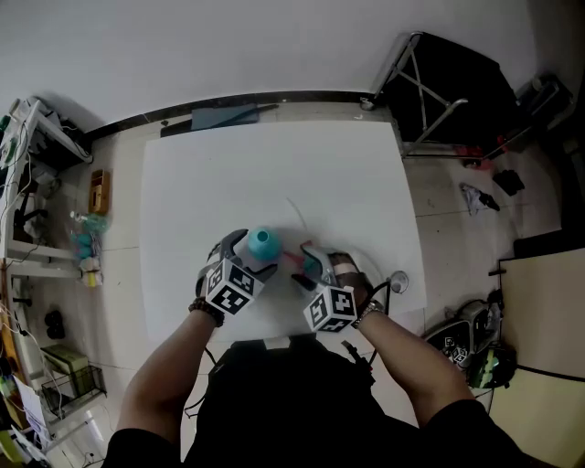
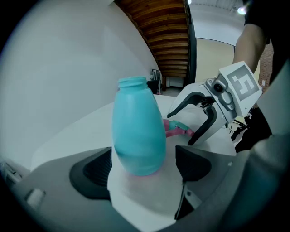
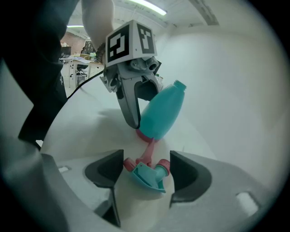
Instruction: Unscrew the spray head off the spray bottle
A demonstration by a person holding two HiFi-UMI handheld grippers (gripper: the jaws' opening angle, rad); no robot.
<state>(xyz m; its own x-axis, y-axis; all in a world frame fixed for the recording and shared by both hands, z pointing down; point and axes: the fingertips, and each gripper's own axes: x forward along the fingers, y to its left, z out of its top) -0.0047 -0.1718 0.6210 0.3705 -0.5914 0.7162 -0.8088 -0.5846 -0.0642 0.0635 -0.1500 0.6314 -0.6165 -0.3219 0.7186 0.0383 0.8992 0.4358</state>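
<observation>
A white table (image 1: 274,169) stood on a pale tiled floor (image 1: 443,247) below a plain white wall (image 1: 228,46), with cluttered shelving (image 1: 37,210) at left, a black folding frame (image 1: 439,87) at upper right, and a strip light (image 3: 146,6) overhead.

— How was the light?
— Bright and even from overhead; the white table (image 1: 274,174) glowed without harsh glare; a strip lamp (image 3: 147,6) burned pale at the top of the right gripper view; shadows were soft, with a faint grey one beside the bottle (image 3: 162,113).
— And the sharpness?
— The head view was crisp in the middle and bent at its edges; both gripper views bulged strongly, with black corners; the nearest foreground was blurred.
</observation>
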